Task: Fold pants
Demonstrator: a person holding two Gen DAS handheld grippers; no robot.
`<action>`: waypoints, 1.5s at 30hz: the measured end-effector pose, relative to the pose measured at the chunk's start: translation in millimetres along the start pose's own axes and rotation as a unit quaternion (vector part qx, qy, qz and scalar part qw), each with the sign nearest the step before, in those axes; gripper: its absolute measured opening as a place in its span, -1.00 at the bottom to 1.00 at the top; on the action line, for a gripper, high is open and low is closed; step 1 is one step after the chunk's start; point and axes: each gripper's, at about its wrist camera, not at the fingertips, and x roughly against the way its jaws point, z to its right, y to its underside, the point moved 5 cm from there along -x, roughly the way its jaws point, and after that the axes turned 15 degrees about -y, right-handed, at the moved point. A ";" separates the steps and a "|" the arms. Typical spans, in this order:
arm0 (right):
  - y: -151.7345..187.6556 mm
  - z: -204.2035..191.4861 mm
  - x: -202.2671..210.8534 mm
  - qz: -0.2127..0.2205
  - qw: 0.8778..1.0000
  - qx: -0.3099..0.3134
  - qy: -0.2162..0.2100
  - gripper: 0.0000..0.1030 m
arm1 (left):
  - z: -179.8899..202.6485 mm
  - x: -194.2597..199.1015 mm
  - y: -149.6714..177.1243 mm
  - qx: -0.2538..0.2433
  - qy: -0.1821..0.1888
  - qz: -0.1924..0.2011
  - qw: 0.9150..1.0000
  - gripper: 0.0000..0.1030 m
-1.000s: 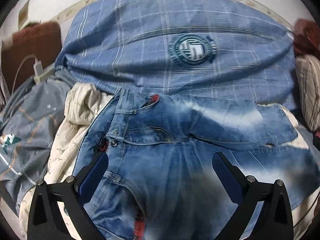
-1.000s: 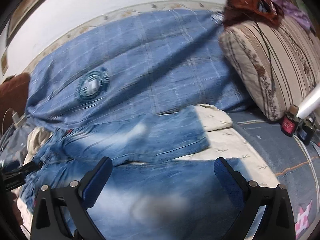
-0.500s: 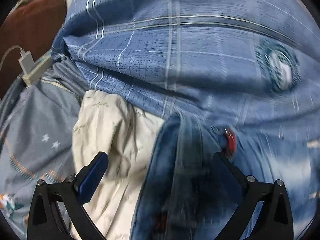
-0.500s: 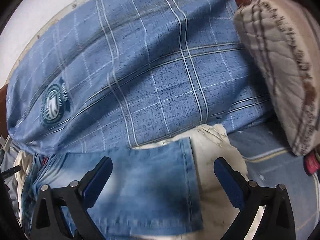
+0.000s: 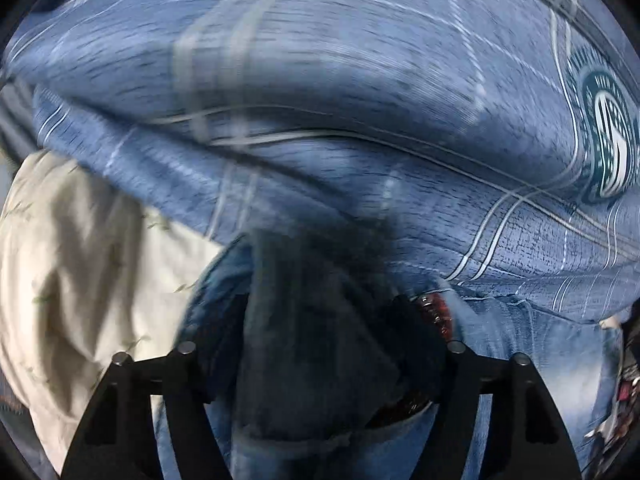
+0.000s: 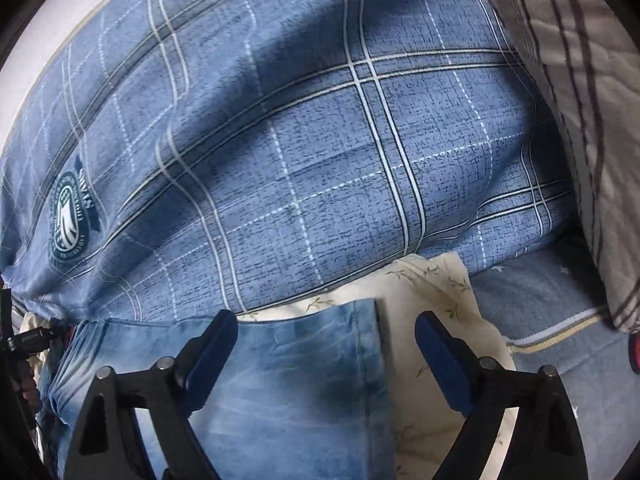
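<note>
Blue washed jeans (image 6: 300, 380) lie across a bed, on a cream sheet. In the left wrist view the waistband end of the jeans (image 5: 520, 352) is bunched and blurred. My left gripper (image 5: 320, 340) points steeply down over it, its jaws closing with a thick denim fold between them. My right gripper (image 6: 326, 344) stands over the leg hem. Its jaws are closing too, the hem's corner lies between the blue pads (image 6: 212, 348), and they do not touch the cloth. The left tool (image 6: 24, 340) shows at the far left edge of the right wrist view.
A puffy blue plaid quilt (image 6: 320, 160) with a round green crest rises right behind the jeans. The cream sheet (image 5: 80, 280) shows at the left and the cream sheet (image 6: 432, 292) beside the hem. A striped pillow (image 6: 580, 80) stands at the right over a blue-grey bedsheet (image 6: 540, 300).
Both grippers moved forward to the jeans' far edge, close to the quilt. The left swung over the waistband and its jaws narrowed around the denim. The right jaws narrowed slightly at the hem.
</note>
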 end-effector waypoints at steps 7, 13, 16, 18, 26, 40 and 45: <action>-3.3 14.3 -25.4 -0.032 0.999 -0.017 0.001 0.70 | 8.5 -3.3 -4.1 0.002 0.010 0.000 1.000 0.03; 3.9 22.5 -60.5 -0.085 0.995 -0.012 0.056 -0.26 | -7.7 -5.2 -21.5 0.036 0.040 -0.001 0.999 -0.50; 0.4 8.3 -44.5 -0.060 0.997 0.010 0.049 -0.57 | -15.2 10.7 -25.0 0.039 0.047 0.014 0.998 -0.62; -2.9 -5.1 -26.6 -0.038 0.998 0.032 0.044 -0.58 | -20.3 30.2 -25.9 0.035 0.058 0.035 0.997 -0.66; -4.9 -36.3 77.7 0.042 0.998 0.039 0.006 -0.59 | -71.6 144.3 -5.7 0.056 0.119 0.103 0.986 -0.68; 117.6 -39.5 188.3 0.044 0.998 0.031 -0.031 -0.59 | -105.7 210.3 194.8 0.029 0.115 0.111 0.987 -0.67; 175.3 -17.0 188.3 -0.002 1.000 0.018 -0.023 -0.59 | -111.2 186.5 247.4 0.003 0.107 0.076 0.991 -0.64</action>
